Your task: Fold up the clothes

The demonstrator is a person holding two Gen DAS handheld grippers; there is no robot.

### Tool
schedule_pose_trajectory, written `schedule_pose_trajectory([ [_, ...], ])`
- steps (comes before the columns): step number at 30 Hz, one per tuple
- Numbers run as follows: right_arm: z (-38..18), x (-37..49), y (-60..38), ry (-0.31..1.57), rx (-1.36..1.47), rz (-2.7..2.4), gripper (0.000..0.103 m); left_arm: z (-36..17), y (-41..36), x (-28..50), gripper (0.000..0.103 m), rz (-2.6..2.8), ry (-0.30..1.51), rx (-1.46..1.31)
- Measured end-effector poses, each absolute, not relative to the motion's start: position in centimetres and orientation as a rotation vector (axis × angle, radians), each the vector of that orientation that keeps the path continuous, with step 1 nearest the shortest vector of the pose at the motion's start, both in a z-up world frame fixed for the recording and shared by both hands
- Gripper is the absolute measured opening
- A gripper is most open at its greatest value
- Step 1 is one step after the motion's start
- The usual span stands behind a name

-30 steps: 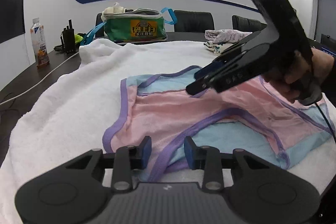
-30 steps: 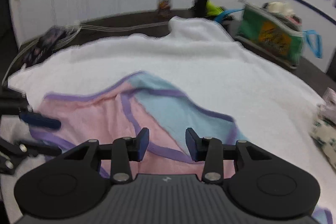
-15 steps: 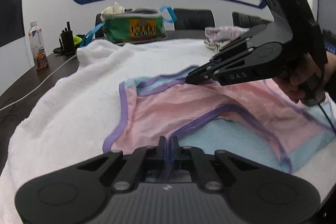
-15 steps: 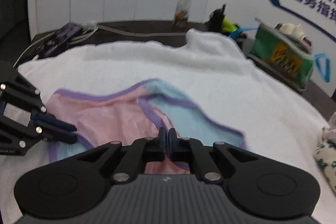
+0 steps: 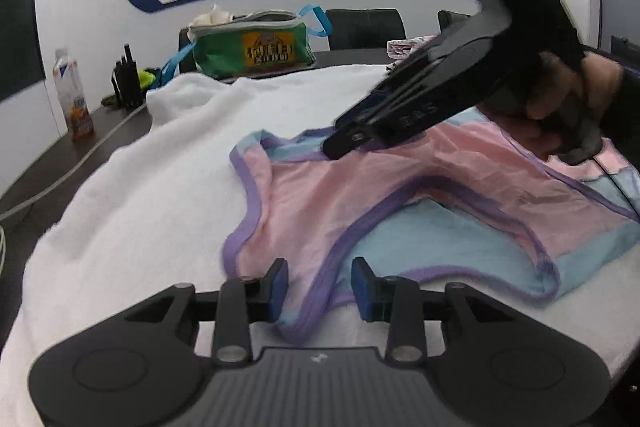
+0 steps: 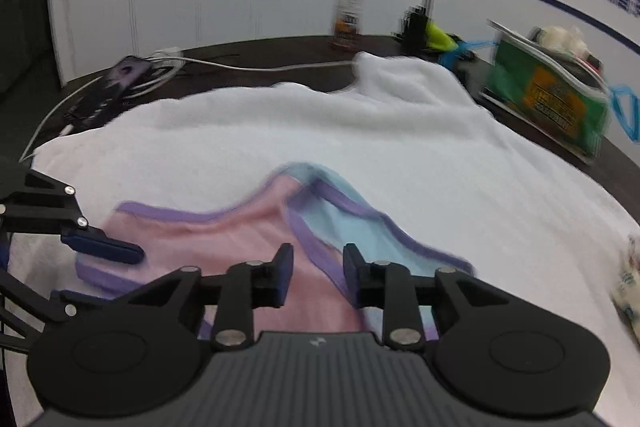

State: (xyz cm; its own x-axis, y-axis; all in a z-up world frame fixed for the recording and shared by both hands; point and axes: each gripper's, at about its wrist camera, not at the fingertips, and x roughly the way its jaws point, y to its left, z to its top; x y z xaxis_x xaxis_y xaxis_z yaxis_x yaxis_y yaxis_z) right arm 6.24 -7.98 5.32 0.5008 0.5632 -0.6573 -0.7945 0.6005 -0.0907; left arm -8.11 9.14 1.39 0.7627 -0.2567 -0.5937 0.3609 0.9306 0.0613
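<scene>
One garment (image 5: 328, 187) lies on a white towel (image 5: 140, 187): thin pink fabric over pale blue, edged all round in purple binding, crumpled and partly doubled over itself. Left of it stand one bottle (image 5: 74, 99) and, farther back, one green bag (image 5: 252, 45). The left gripper (image 5: 319, 287) is spread wide, a purple-edged fold lying between its blue pads without being pinched. The right gripper (image 6: 318, 277) is likewise parted, poised over the purple seam where pink meets blue. One hand (image 5: 568, 107) grips its handle at right.
</scene>
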Motion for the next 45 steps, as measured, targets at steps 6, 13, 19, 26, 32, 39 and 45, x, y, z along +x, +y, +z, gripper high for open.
schedule_pose_trajectory([
  [6,4.2,8.2,-3.6,0.700,-0.460,0.876,0.014,2.5,10.5,-9.3,0.031,-0.329,0.609,0.110],
  [13,6.1,8.2,-5.2,0.670,-0.434,0.796,0.001,2.7,12.6,-7.9,0.042,-0.318,0.621,0.018],
  [19,4.5,9.2,-6.0,0.721,-0.452,0.708,0.007,2.7,13.9,-6.8,0.042,-0.315,0.633,-0.056],
  [26,7.1,10.4,-6.1,0.652,-0.316,0.720,0.040,2.5,13.7,-6.2,0.039,-0.332,0.637,-0.112],
  [32,4.4,12.2,-1.2,0.719,-0.416,0.723,0.009,2.3,13.3,-6.9,0.004,-0.304,0.627,-0.043],
  [39,5.2,11.9,-1.4,0.663,-0.307,0.718,0.007,3.4,13.4,-8.7,0.008,-0.301,0.620,-0.009],
  [45,6.7,11.0,-5.1,0.636,-0.298,0.695,0.043,3.8,14.6,-10.0,0.039,-0.279,0.575,-0.045],
])
